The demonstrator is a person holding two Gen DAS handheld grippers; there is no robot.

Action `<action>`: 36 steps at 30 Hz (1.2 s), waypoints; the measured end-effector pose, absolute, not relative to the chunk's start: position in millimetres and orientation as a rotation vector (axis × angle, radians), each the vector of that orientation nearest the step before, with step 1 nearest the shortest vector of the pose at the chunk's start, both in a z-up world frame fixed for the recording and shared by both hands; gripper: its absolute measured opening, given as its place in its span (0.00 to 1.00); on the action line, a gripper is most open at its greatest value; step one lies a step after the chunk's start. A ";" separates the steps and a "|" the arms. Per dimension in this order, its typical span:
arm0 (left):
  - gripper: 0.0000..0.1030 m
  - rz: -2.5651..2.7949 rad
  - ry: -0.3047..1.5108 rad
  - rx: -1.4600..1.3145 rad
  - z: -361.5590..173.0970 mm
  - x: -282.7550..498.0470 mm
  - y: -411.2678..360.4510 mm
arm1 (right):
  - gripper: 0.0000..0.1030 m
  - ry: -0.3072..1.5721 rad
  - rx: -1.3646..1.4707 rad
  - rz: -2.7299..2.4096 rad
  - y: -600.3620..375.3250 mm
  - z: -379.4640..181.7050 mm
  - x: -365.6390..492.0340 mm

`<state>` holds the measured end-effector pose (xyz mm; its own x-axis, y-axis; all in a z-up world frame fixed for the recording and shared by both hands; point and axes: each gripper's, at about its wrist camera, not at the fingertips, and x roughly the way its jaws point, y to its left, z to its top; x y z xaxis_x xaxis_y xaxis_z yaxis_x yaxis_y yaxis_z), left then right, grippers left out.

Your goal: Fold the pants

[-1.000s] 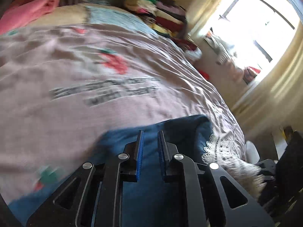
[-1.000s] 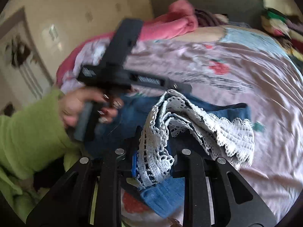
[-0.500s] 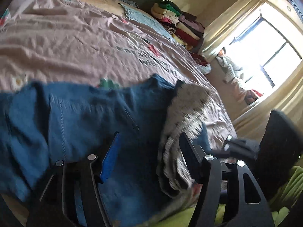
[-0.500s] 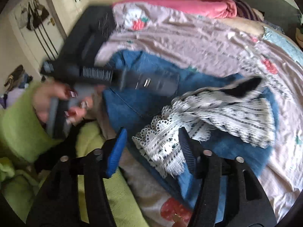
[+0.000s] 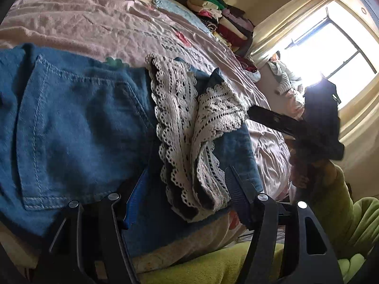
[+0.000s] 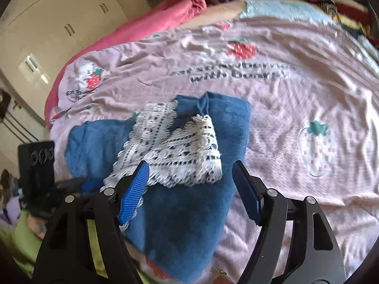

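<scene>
Blue denim pants (image 5: 78, 127) with white lace hems (image 5: 189, 127) lie folded in a heap on the pink bedspread (image 5: 99, 23) near the bed's front edge. The lace hems rest on top of the denim. My left gripper (image 5: 187, 189) is open and empty just above the pants. My right gripper (image 6: 191, 184) is open and empty over the same heap (image 6: 189, 201), with the lace (image 6: 175, 146) just beyond its fingertips. The right gripper's black body (image 5: 308, 123) shows at the right of the left wrist view; the left one's (image 6: 38, 165) at the left of the right wrist view.
A pink blanket (image 6: 165, 11) lies at the head of the bed. A stack of folded clothes (image 5: 222, 19) sits at the far corner. A bright window (image 5: 331, 47) is to the right. White cupboards (image 6: 59, 23) stand at the left. My green sleeve (image 5: 350, 213) is close by.
Both grippers were shut a second ago, the right one on the lace hem. Both have opened and let the pants drop onto the bed, then drawn back toward the front edge.
</scene>
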<state>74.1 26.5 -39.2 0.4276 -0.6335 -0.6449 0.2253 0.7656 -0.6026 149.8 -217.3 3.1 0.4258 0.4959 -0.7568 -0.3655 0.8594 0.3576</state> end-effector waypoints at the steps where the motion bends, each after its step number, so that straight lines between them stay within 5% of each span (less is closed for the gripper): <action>1: 0.61 -0.557 0.995 -0.461 -40.5 73.8 25.9 | 0.46 1.022 0.155 0.549 -212.7 -0.9 157.6; 2: 0.61 -0.555 0.997 -0.455 -40.5 72.9 25.0 | 0.21 1.042 0.171 0.577 -207.6 -2.9 164.3; 9: 0.57 -0.541 1.012 -0.448 -41.3 67.8 21.2 | 0.16 0.978 0.164 0.679 -156.7 18.5 202.1; 12: 0.55 -0.536 1.016 -0.456 -41.9 66.0 21.8 | 0.21 0.980 0.115 0.703 -131.0 16.8 217.5; 17: 0.50 -0.516 1.017 -0.470 -44.2 61.5 24.2 | 0.48 0.928 0.137 0.751 -122.4 29.1 220.2; 20: 0.36 -0.518 1.023 -0.484 -46.0 62.6 23.1 | 0.59 0.883 0.100 0.722 -134.7 40.2 207.5; 27: 0.15 -0.540 1.034 -0.483 -50.1 57.9 16.6 | 0.62 0.907 -0.118 0.701 -155.7 25.6 154.1; 36: 0.17 -0.516 1.034 -0.408 -47.1 34.9 10.8 | 0.63 1.018 -0.282 0.692 -176.1 -17.5 97.2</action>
